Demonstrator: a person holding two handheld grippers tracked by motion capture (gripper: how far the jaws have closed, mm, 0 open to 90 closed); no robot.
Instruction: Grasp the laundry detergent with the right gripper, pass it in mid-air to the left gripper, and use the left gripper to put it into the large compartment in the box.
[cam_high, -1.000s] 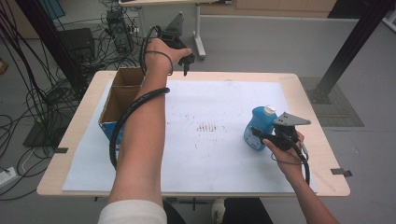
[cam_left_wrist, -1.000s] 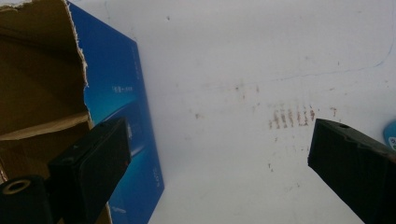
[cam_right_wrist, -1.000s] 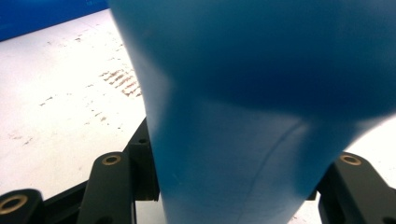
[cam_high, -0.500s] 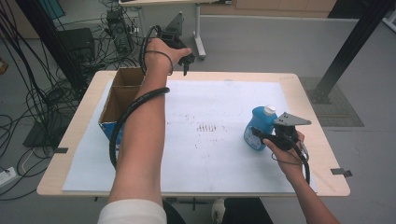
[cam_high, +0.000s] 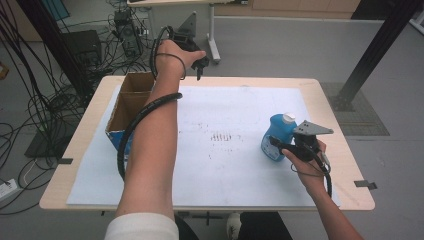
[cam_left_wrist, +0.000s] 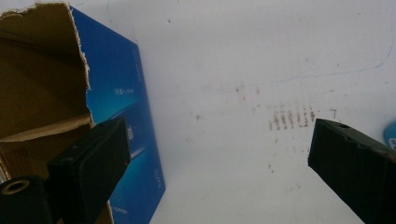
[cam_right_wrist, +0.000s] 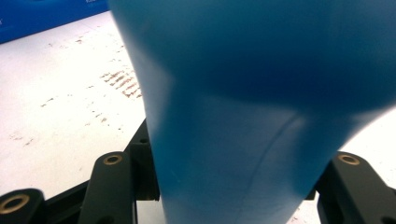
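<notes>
High view, right gripper (cam_high: 281, 146) clamped on upright blue bottle (cam_high: 276, 136), left gripper (cam_high: 199, 63) jaws apart at the far edge, open cardboard box (cam_high: 131, 104) left, contents hidden.

Blue bottle (cam_right_wrist: 243, 112) blurred and cropped at close range; carton (cam_left_wrist: 42, 93) interior cut off by the edge.

bottle (cam_high: 276, 139): bright blue, white cap
box (cam_high: 131, 104): brown cardboard inside, glossy blue outside with faint pale print
sheet (cam_high: 230, 165): white, rows of small brown dashes near the middle, scattered brown specks
table (cam_high: 327, 95): pale wood rim
right gripper (cam_high: 280, 145): black, grey top plate
left gripper (cam_high: 198, 64): black
sleeve (cam_high: 142, 227): white
</notes>
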